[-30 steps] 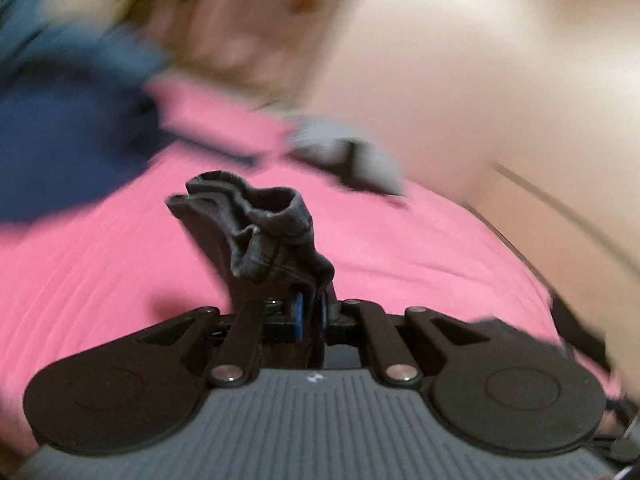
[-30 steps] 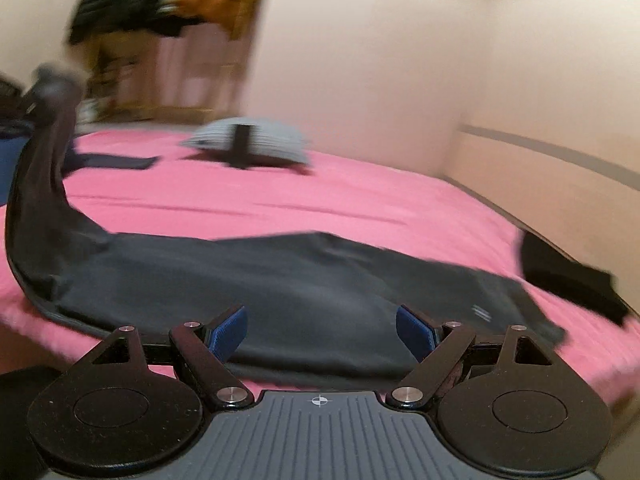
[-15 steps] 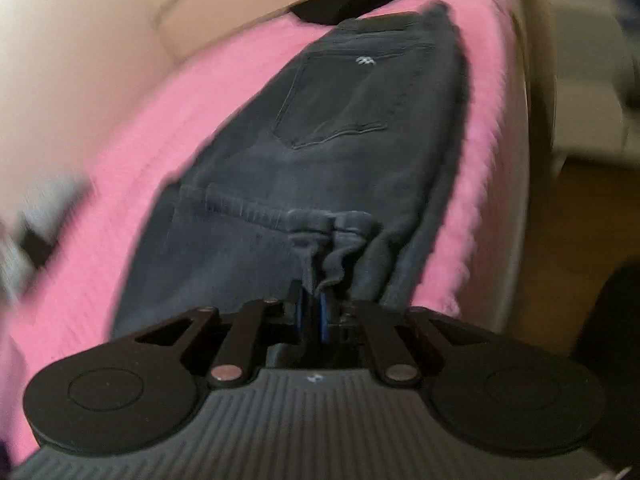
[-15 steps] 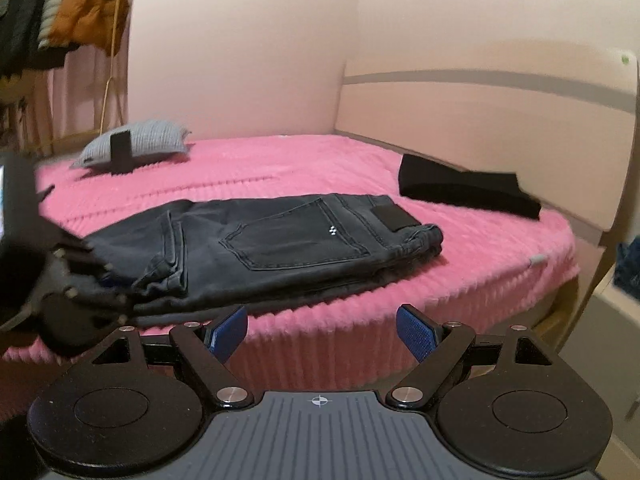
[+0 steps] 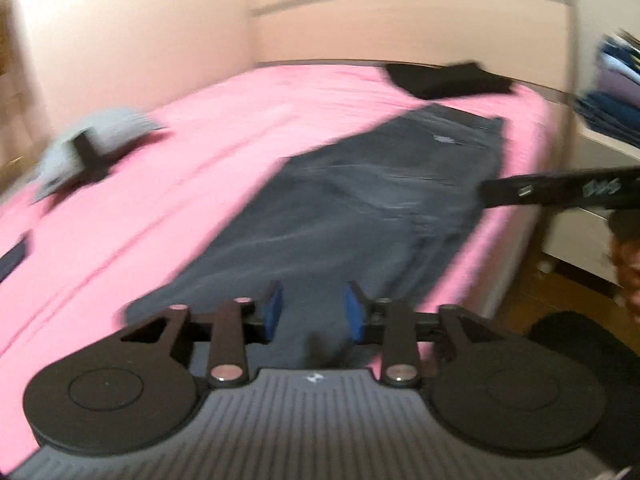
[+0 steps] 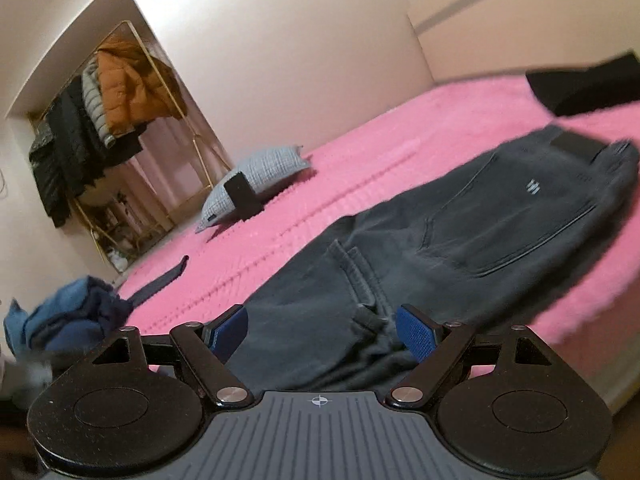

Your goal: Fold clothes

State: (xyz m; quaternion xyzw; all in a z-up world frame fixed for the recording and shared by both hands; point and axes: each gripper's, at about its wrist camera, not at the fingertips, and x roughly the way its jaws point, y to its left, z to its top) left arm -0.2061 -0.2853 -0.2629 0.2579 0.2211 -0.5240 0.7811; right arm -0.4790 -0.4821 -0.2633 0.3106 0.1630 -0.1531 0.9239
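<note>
Dark grey jeans (image 5: pixel 360 208) (image 6: pixel 460 232) lie folded in half on the pink bed (image 5: pixel 200 152) (image 6: pixel 400 148) near its front edge, back pocket up. The leg cuffs rest on top of the fold near me. My left gripper (image 5: pixel 314 314) is open just above the folded end, nothing between its blue pads. My right gripper (image 6: pixel 320 330) is open too, hovering at the cuffs, empty. In the left wrist view a finger of the right gripper (image 5: pixel 560 192) reaches in from the right over the bed's edge.
A grey cushion (image 5: pixel 92 148) (image 6: pixel 256 176) and a folded black garment (image 5: pixel 448 78) (image 6: pixel 588 84) lie on the bed. A blue heap of clothes (image 6: pixel 72 312) sits at the bed's left end. A coat rack (image 6: pixel 104 120) stands by the wall. Stacked blue clothes (image 5: pixel 612 92) sit on a white unit at right.
My left gripper held the jeans' cuffs, carried them over onto the upper half, then opened and let them go. The right gripper stayed open and moved closer to the cuffs.
</note>
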